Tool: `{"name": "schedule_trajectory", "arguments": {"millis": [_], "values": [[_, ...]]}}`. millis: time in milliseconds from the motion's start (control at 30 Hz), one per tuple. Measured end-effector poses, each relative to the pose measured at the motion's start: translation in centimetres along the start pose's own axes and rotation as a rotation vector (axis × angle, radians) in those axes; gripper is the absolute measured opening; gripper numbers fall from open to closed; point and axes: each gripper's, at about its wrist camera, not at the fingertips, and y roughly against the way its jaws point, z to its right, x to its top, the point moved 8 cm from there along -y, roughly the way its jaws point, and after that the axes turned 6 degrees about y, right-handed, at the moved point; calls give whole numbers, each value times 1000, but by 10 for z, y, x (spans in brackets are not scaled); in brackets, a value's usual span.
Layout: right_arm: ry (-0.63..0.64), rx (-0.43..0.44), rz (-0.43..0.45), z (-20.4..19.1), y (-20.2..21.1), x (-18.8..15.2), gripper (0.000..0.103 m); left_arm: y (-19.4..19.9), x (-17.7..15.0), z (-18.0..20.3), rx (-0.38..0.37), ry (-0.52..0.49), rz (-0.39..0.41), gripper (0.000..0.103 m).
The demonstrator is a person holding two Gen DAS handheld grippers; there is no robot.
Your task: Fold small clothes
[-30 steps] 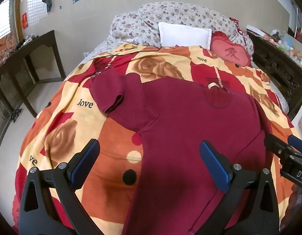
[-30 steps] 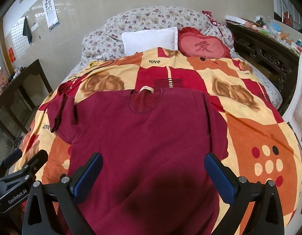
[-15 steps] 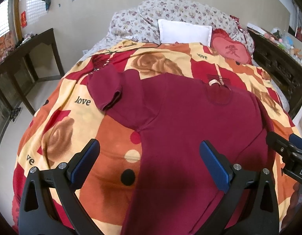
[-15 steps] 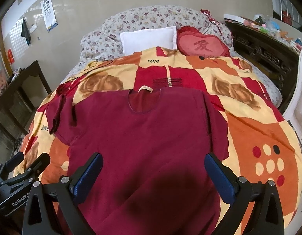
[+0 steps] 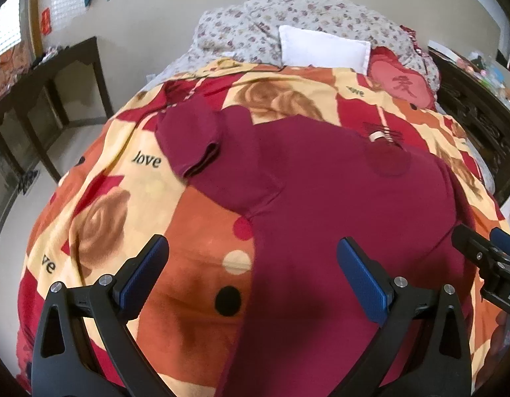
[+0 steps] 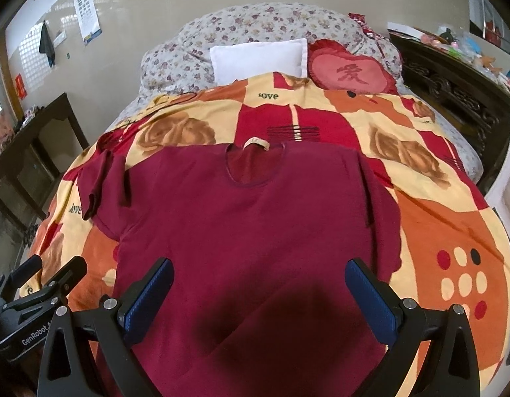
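Observation:
A dark red T-shirt (image 6: pixel 255 218) lies spread flat on a red, orange and cream blanket (image 6: pixel 436 231), collar toward the pillows. Its left sleeve (image 5: pixel 192 142) is folded back on itself; its right sleeve (image 6: pixel 380 205) is tucked in. The shirt also fills the left wrist view (image 5: pixel 337 215). My left gripper (image 5: pixel 253 271) is open and empty, hovering over the shirt's left edge near the hem. My right gripper (image 6: pixel 258 291) is open and empty above the shirt's lower middle. Each gripper shows at the edge of the other's view.
A white pillow (image 6: pixel 258 56), a red heart cushion (image 6: pixel 350 72) and a flowered quilt (image 6: pixel 255 23) lie at the head of the bed. A dark wooden table (image 5: pixel 46 79) stands left; dark carved furniture (image 6: pixel 453 82) stands right.
Both grippers have drawn back slightly and the left view has tilted a little; the shirt lies as before. Both stay open.

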Motion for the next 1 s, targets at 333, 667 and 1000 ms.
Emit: {"name": "schedule_trajectory", "arguments": {"millis": [333, 667, 1000], "values": [[88, 53, -21, -41, -28, 7, 103, -21, 16, -47, 23, 71, 3, 102], [125, 135, -30, -76, -56, 24, 102, -57, 65, -81, 52, 75, 66, 102], [133, 179, -84, -89, -88, 32, 102, -114, 88, -69, 77, -33, 58, 100]]}}
